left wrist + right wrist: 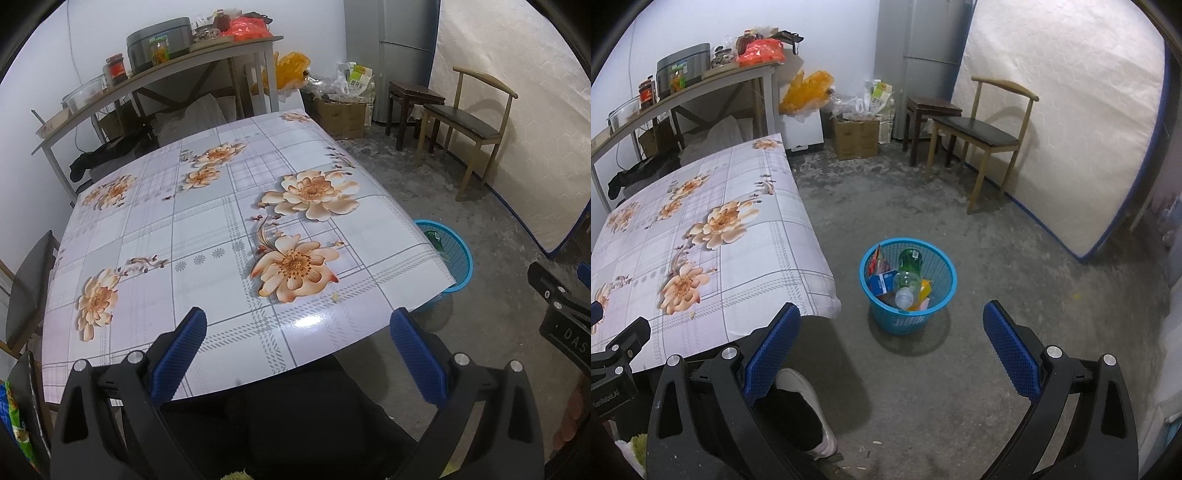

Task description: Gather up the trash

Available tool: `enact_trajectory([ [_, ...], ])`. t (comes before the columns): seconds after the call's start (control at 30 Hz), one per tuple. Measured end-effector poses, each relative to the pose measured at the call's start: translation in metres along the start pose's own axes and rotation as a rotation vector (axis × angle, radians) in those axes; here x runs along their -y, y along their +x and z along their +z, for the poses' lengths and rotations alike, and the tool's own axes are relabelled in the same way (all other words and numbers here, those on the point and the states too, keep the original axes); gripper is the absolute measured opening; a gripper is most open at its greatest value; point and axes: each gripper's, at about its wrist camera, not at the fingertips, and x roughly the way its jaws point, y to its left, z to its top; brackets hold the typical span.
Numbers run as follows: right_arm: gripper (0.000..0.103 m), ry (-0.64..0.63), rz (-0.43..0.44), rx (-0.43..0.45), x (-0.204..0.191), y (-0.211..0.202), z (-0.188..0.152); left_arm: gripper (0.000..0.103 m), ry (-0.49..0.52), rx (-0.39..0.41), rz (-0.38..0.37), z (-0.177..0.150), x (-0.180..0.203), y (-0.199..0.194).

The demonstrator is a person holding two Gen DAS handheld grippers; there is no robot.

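Left gripper (297, 345): fingers wide apart, nothing between them. It hung over the near edge of the table (155, 236), floral oilcloth top. Right gripper (891, 341): fingers likewise spread, empty, held over bare floor with the blue basket (943, 282) ahead of the fingertips, roughly centred between them.

Trash located in the basket, standing on the floor just off the table's corner:
- plastic bottle (908, 275), green-tinted, lying tilted with neck down toward the near wall
- small blue carton (881, 282) beside it
- snack wrapper (877, 258) against the far-left wall, plus yellow and pink scraps at the bottom, too small to identify

On the table, only one pale crumb (335, 296) seen, just ahead of the left fingertips, between them, near the edge. Whether it counts as trash is unclear.

Handling judgement:
- Bottle looked empty, so probably light; smooth round wall likely slips and dents under squeeze. Best grip across the neck or shoulder, where it is stiffer.
- Carton: light, crushable; take across the flat faces.
- Wrapper: limp film; pinch an edge.
- Crumb: too small and brittle for the pads; sweeping to the edge seems more workable than pinching.
- Basket: thin mesh, light, flexes; the rim is the firm hold.

Table otherwise appeared cleared; task judged nearly complete.
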Motion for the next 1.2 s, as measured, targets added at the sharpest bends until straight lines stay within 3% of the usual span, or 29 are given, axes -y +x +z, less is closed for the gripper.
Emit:
enact_trajectory([
  [1.2,0.095,0.002,0.000,0.000,-0.0033,-0.0019,-0.0003,0.097,-0.001,0.002,-0.001,0.0003,0.0011,-0.0014],
])
